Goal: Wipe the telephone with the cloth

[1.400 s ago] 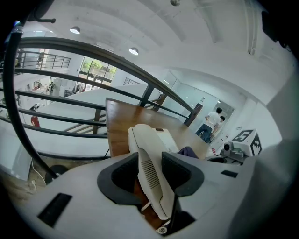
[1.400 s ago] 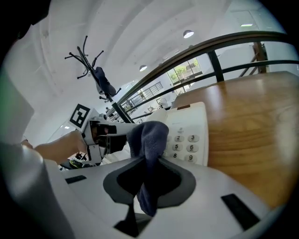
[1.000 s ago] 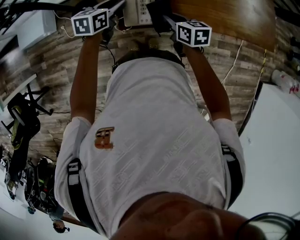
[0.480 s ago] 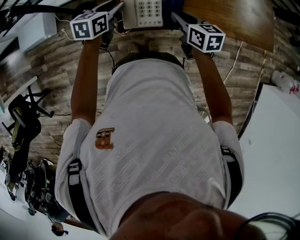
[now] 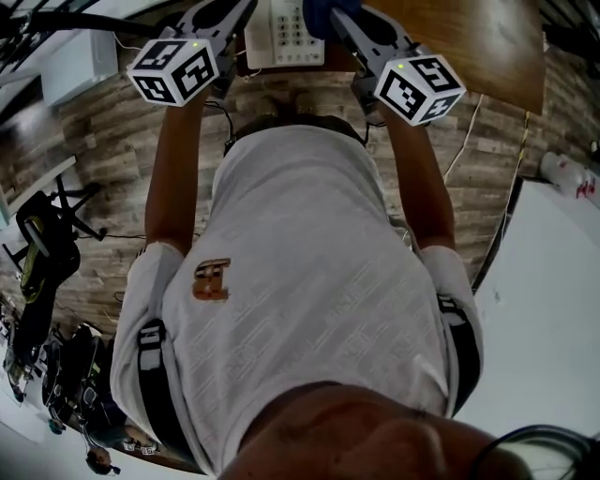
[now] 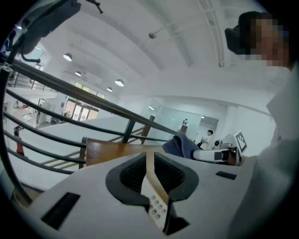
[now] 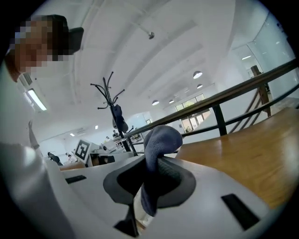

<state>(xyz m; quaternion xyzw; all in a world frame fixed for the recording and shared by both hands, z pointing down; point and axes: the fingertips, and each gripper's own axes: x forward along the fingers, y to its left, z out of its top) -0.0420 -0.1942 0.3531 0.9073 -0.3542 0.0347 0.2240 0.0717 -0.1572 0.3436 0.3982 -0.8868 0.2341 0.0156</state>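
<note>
The white telephone (image 5: 281, 33) with its keypad lies on the wooden table (image 5: 469, 47) at the top of the head view, between my two grippers. My right gripper (image 5: 330, 17) is shut on the blue cloth (image 7: 156, 144), which bulges up out of its jaws, just right of the telephone. My left gripper (image 6: 150, 175) is left of the telephone. Its jaws have just been closing and stand at a narrow slit with nothing between them. Through that slit the table and the telephone's keys (image 6: 157, 208) show below. The cloth (image 6: 182, 145) also appears in the left gripper view.
A person's torso in a white shirt (image 5: 309, 281) fills the middle of the head view. A white table (image 5: 553, 309) stands at the right, and a dark stand (image 5: 42, 234) on the wood floor at the left. A black railing (image 6: 70, 121) runs behind the table, and a coat stand (image 7: 112, 102) is further back.
Both marker cubes have grown larger and tilted as the grippers rose toward the camera. The blue cloth now shows beside the telephone at the top edge.
</note>
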